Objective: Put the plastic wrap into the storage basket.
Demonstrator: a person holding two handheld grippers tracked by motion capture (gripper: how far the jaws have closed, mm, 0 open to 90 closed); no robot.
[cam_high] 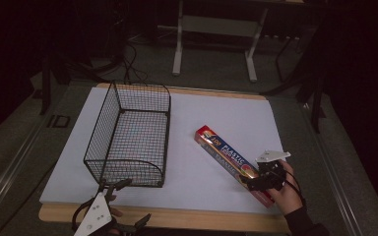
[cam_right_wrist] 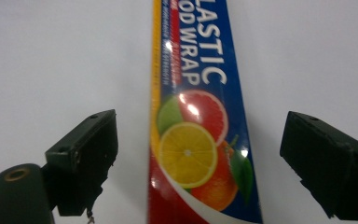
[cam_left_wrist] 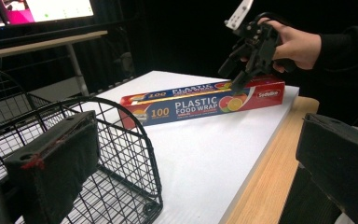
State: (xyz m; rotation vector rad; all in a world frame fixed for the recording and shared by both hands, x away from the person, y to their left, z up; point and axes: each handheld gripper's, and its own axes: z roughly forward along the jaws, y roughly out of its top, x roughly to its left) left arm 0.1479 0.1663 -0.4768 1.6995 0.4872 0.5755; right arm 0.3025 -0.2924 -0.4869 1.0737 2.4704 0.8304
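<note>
Table: a white board (cam_high: 128,196) on a wooden top covers most of the high view, from about 9 o'clock round to 4 o'clock.

Wire basket: the black mesh basket (cam_high: 130,135) stands upright at about 9 o'clock of the board's middle, its long side running away from the person; nothing shows inside it.

Food wrap box: the long red-and-blue box of plastic wrap (cam_high: 229,160) lies flat on the board at about 4 o'clock of its middle, well apart from the basket, slanting from 11 o'clock down to 5 o'clock.

Right gripper: the right gripper (cam_high: 256,183) hangs over the near end of the box. In the right gripper view its jaws stand wide apart, one on each side of the box (cam_right_wrist: 200,140), with white board showing between each pad and the carton; nothing is clamped.

Left gripper: the left gripper (cam_high: 115,188) rests at 6 o'clock of the basket, just beside its curved front wall. Its jaws are spread, with the basket's front rim (cam_left_wrist: 116,105) before them and nothing gripped.

Step in hand: by the look of it, lining up to grasp the box across its width.

Next move: it likely calls for lowering until the pads flank the carton's long sides, then closing squarely; a skewed grip could let the long box swing.
</note>
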